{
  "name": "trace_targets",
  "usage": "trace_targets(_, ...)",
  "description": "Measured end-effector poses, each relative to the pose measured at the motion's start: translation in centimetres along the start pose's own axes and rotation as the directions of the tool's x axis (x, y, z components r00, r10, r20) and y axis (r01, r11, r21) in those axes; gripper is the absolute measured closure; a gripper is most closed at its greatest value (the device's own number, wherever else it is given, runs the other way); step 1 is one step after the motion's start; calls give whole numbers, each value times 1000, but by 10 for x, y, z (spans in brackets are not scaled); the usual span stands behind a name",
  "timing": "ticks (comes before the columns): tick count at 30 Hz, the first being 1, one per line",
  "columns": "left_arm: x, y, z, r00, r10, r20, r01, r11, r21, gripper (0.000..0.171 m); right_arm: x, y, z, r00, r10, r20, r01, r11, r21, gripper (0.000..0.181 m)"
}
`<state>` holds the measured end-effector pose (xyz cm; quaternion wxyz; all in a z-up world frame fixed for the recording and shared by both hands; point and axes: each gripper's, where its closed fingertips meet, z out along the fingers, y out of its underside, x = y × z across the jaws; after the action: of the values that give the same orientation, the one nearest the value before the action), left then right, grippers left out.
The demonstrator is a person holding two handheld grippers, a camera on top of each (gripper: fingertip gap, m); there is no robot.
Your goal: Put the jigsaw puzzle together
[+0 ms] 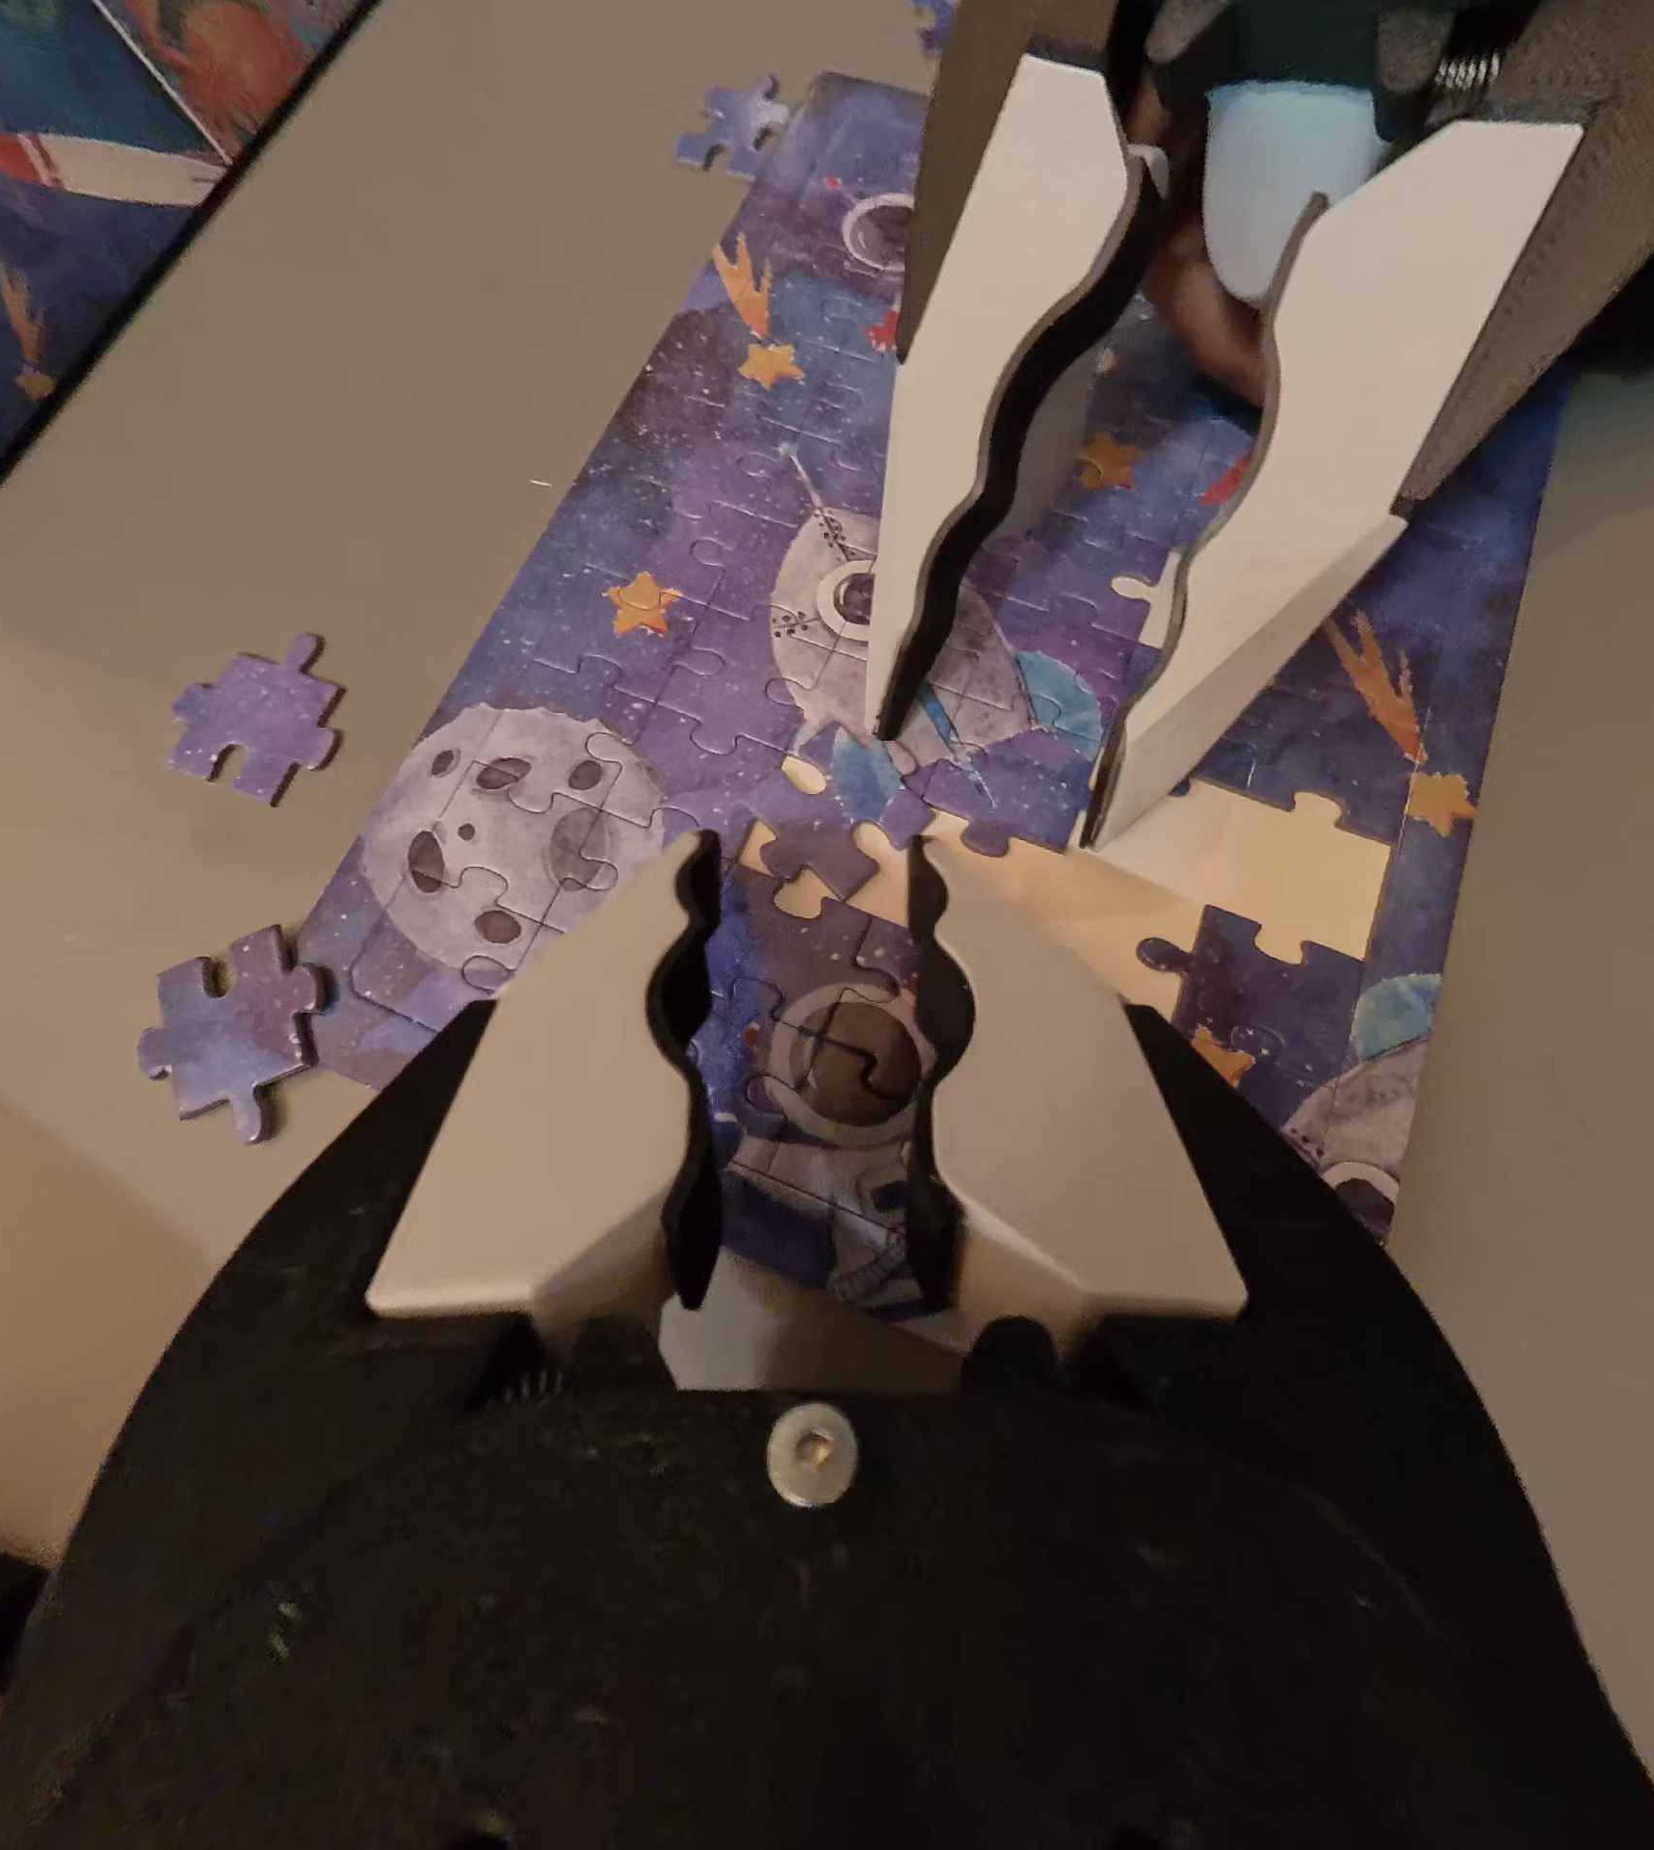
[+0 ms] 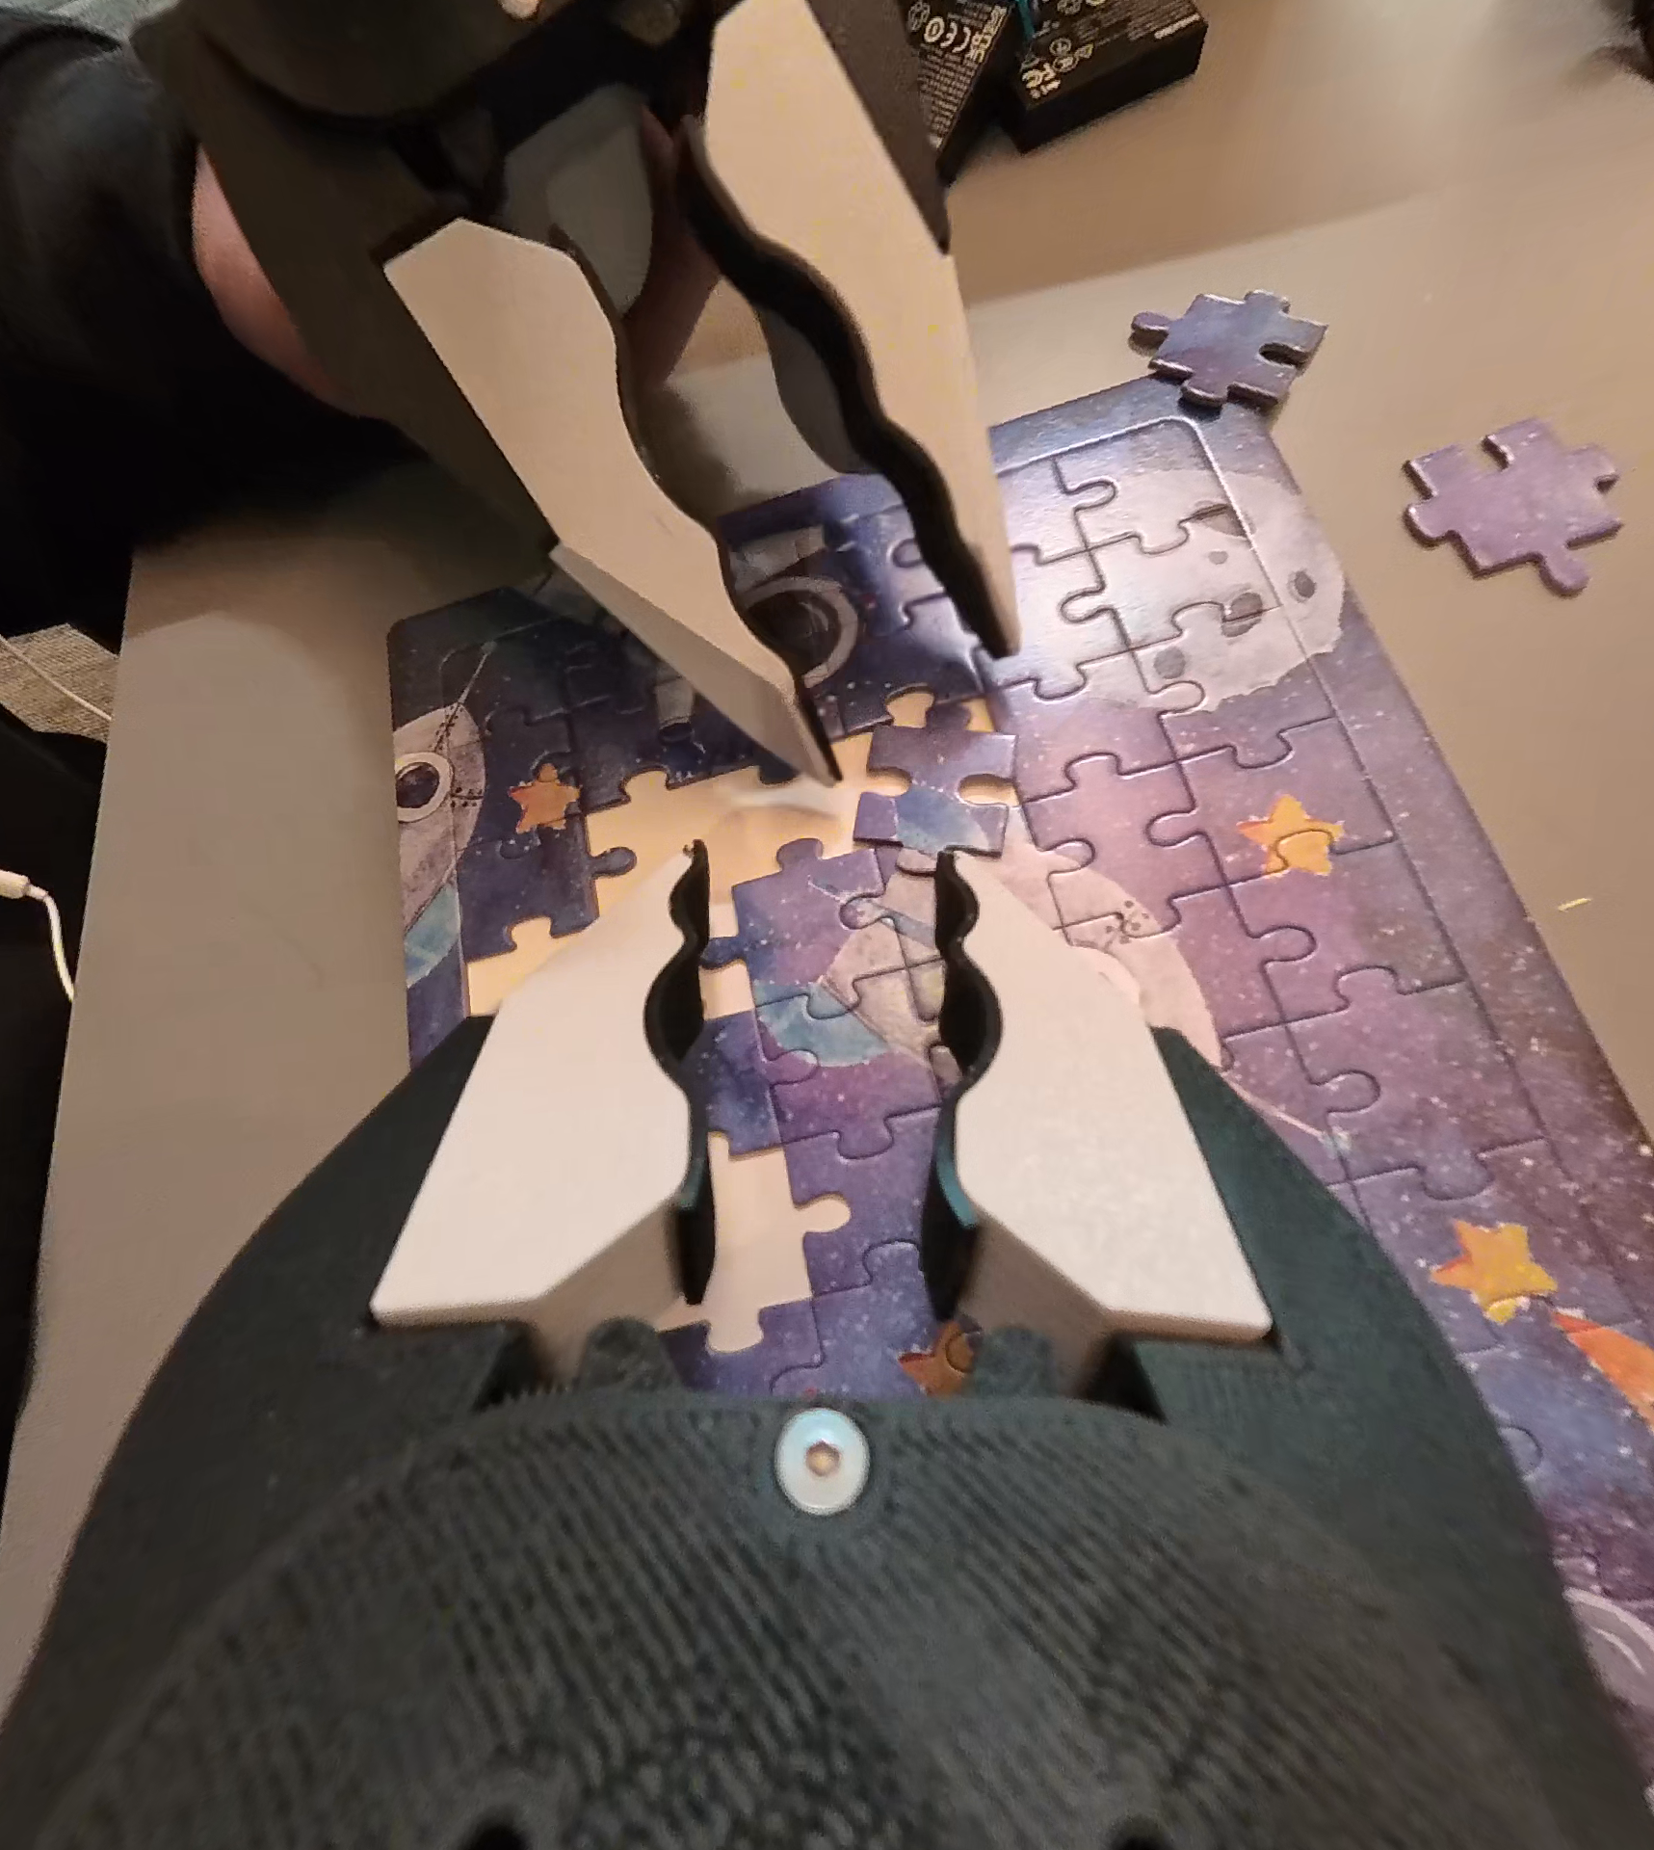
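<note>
Lying skewed in the bare cream gap of the purple space-themed cardboard jigsaw puzzle (image 2: 1303, 761), one loose purple-and-blue cardboard piece (image 2: 938, 791) is the landmark for this entry; it is not yet seated, its tabs overlapping neighbouring edges.

- Puzzle: flat on the grey bench (image 2: 242, 901), mostly assembled; the gap runs on from the loose piece toward the puzzle's far border, several pieces wide.
- Left gripper (image 1: 813, 851): black body, pale fingers parted to a middling width, holding nothing. The loose piece (image 1: 888, 801) lies just beyond its tips, slightly toward the right-hand finger.
- Right gripper (image 2: 818, 866): dark green body, pale fingers likewise parted and empty. The loose piece lies just ahead of its tips, nearest the right-hand finger.
- Approach: the two grippers face each other across the loose piece, tips close on opposite sides. Neither is clearly nearer; whether any tip touches it cannot be told.
- Long axis: none apparent; the piece is roughly square, turned slightly off the surrounding grid. Judgement: seating calls for a small twist, then a downward press.
- Spares: two loose purple pieces (image 1: 257, 716) on the bench, well apart from the landmark, beyond the moon-picture edge.
</note>
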<state>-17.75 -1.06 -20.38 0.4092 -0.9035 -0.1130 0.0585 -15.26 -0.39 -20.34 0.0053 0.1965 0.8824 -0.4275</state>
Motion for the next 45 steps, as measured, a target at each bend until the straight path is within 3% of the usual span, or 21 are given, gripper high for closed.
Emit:
trace_targets(2, 1, 2, 1, 999, -31, -24, 31, 999, -17, 130, 0, 0, 0, 1000, -2, -2, 2, 1000, -1, 137)
trace_targets(14, 15, 3, 3, 995, -28, -100, 25, 999, -30, 144, 4, 0, -1, 1000, 25, -17, -25, 1000, 8, 132)
trace_targets(25, 13, 6, 7, 998, -3, -64, 0, 998, -58, 127, -2, -3, 5, 1000, 4, -4, -4, 1000, 0, 132)
trace_targets(33, 14, 5, 7, 998, 23, -60, -26, 998, -54, 141, -3, -3, 5, 1000, -9, -11, 9, 1000, -2, 132)
trace_targets(45, 6, 5, 5, 1000, 20, -18, -21, 999, -45, 142, -2, -2, 4, 1000, -21, -23, 21, 1000, -4, 132)
